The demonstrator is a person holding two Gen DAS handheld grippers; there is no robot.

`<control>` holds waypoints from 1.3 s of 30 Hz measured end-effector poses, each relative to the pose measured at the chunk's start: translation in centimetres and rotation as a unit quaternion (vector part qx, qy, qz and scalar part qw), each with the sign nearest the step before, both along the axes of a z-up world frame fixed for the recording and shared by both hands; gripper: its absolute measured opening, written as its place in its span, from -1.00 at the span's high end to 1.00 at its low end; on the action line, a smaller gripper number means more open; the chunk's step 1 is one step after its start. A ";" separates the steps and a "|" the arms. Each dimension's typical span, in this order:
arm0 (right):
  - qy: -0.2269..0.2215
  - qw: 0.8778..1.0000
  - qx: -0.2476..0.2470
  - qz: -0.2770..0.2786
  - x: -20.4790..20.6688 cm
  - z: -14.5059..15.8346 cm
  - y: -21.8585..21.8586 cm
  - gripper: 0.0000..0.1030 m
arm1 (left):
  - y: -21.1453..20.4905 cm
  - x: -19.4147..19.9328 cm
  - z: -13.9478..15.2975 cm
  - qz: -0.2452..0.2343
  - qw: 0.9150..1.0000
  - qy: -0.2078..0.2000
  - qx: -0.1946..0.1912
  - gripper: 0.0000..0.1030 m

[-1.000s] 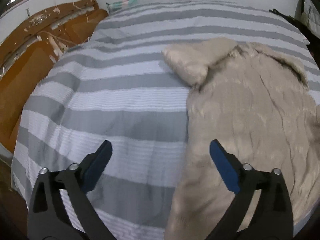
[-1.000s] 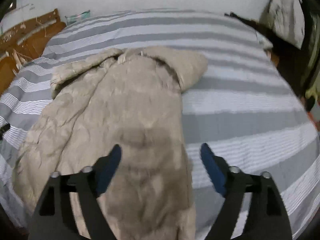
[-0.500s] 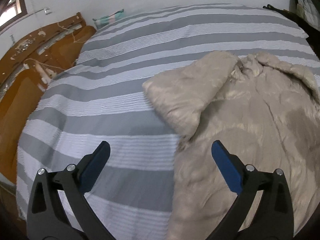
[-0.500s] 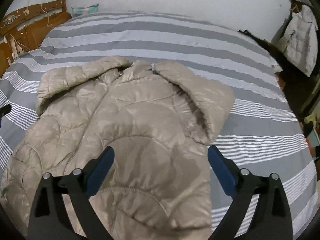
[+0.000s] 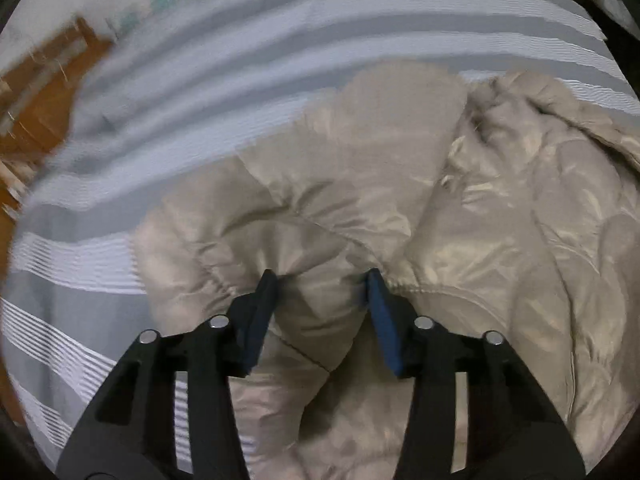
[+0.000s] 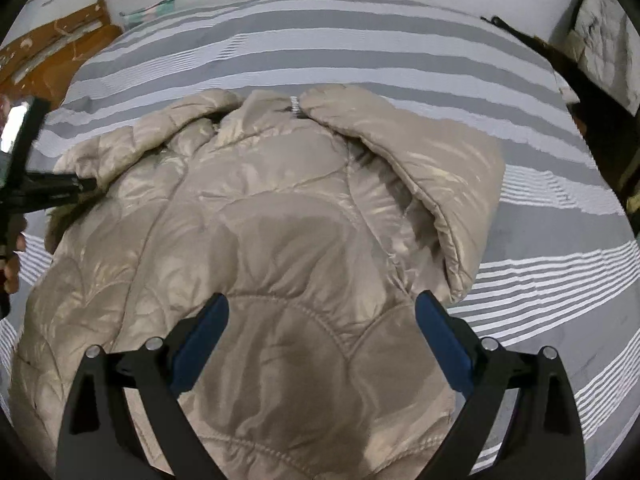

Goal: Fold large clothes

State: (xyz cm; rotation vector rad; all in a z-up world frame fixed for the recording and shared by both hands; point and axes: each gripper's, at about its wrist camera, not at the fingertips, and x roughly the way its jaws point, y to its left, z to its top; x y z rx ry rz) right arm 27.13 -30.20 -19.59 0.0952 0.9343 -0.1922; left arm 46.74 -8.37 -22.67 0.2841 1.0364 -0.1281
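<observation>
As the near sleeve is taken up, parts read outward from the claws:
Left gripper point(image 5: 322, 290): jaws have just been closing; blue pads now pinch a puckered ridge at the left sleeve point(image 5: 280, 216) cuff, where half a second ago they stood spread above the bedding.
Right gripper point(image 6: 322, 322): spread wide, nothing between the pads, poised over the coat's quilted body.
Coat point(image 6: 256, 240): beige puffer, flat on the striped bedspread point(image 6: 400, 44), both sleeves angled out from the collar.
Surroundings: wooden headboard point(image 6: 52, 48) beyond the bed's far left.
Meaning: sleeve fold probably beginning; the body remains unfolded.
</observation>
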 end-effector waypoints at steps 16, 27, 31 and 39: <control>-0.011 1.000 -0.003 0.018 -1.8 -1.8 0.0 -0.83 | 5.7 -5.3 0.6 -0.049 0.998 -0.038 0.031 0.85; 0.012 0.998 -0.012 0.054 0.5 -1.5 2.1 -0.83 | 12.2 -10.0 -0.1 -0.040 0.998 -0.027 0.028 0.21; 0.011 0.996 -0.016 0.084 2.3 -0.8 4.5 -0.83 | 13.1 -11.9 1.7 -0.019 0.998 -0.060 -0.007 -0.75; -0.002 0.988 0.002 0.154 10.9 1.1 10.2 -0.83 | 17.6 -11.5 4.2 0.060 0.994 -0.087 -0.006 -0.94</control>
